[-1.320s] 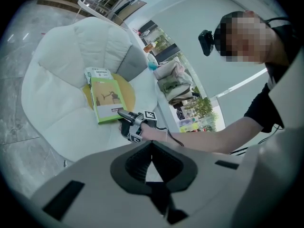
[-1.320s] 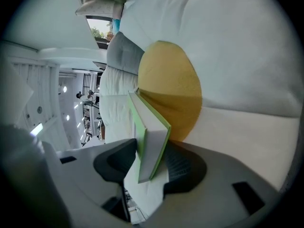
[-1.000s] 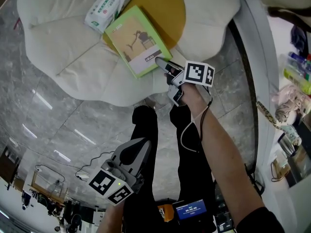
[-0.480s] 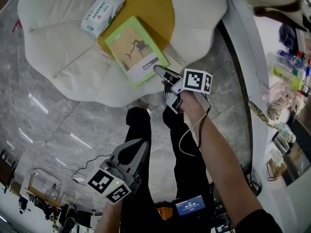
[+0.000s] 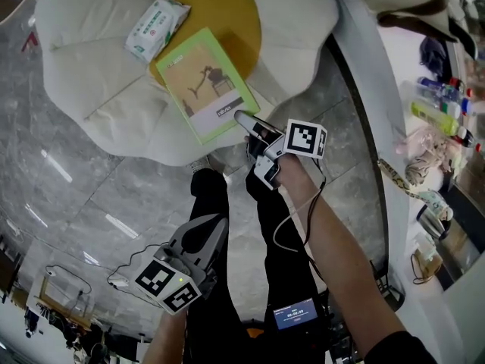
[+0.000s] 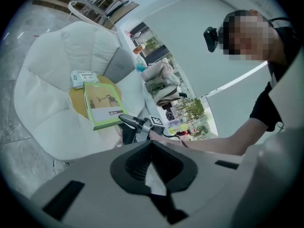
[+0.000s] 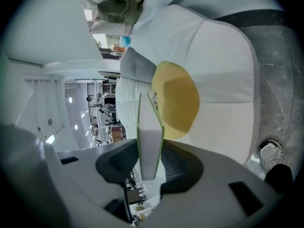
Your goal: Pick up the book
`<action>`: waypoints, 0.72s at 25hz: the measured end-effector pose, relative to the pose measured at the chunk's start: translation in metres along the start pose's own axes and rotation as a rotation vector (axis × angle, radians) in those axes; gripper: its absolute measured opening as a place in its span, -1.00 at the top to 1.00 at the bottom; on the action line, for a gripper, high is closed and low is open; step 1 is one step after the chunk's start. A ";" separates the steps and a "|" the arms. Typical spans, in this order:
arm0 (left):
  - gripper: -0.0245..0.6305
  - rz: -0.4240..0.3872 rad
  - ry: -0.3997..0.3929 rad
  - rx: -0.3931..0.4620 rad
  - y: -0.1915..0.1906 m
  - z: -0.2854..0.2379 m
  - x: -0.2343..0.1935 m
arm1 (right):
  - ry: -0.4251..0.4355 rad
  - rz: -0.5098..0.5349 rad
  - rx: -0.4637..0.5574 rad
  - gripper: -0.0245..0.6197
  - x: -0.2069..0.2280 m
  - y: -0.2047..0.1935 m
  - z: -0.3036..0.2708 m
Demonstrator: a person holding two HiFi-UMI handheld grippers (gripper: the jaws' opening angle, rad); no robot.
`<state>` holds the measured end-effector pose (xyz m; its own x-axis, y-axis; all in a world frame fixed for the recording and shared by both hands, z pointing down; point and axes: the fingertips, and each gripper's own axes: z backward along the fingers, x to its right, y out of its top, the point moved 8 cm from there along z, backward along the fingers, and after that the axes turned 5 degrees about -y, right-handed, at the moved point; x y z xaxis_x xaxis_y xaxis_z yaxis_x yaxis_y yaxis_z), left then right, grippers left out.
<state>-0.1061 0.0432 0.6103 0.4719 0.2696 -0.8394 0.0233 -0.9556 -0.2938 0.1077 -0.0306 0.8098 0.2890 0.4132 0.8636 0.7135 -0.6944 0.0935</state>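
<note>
Right gripper view: right gripper (image 7: 150, 151) fingers tight on book (image 7: 150, 122) edge; left gripper (image 6: 152, 145) fingers together

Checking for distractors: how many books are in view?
1: the green-covered paperback book over the white cushioned seat, its corner clamped in the right gripper. No others visible.

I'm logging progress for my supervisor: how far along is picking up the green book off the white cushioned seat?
Done: the right gripper, whose jaws have just been closing, grips the green paperback book by its near edge. In hand: the lift; whether the book has cleared the round yellow cushion is unclear. Remaining: raise it fully. The left gripper is shut and empty.
</note>
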 end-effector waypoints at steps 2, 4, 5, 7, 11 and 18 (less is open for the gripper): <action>0.88 -0.010 -0.003 0.007 0.003 0.001 0.008 | 0.080 -0.014 0.007 0.43 -0.017 -0.002 0.005; 0.88 -0.017 -0.007 0.012 0.007 0.001 0.016 | 0.121 -0.029 0.012 0.43 -0.032 -0.003 0.012; 0.88 -0.021 -0.010 0.013 0.008 0.001 0.020 | 0.133 -0.037 0.014 0.43 -0.039 -0.003 0.017; 0.88 -0.032 -0.016 0.014 0.011 0.001 0.028 | 0.156 -0.047 0.023 0.43 -0.054 -0.004 0.025; 0.88 -0.054 -0.025 0.022 0.013 0.004 0.051 | 0.214 -0.067 0.045 0.43 -0.085 -0.007 0.049; 0.88 -0.108 -0.030 0.049 0.033 0.017 0.090 | 0.290 -0.082 0.098 0.43 -0.142 -0.005 0.092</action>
<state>-0.0780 0.0383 0.5168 0.4424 0.3748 -0.8147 0.0287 -0.9139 -0.4049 0.1220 -0.0318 0.6408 0.0434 0.2704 0.9618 0.7892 -0.5996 0.1329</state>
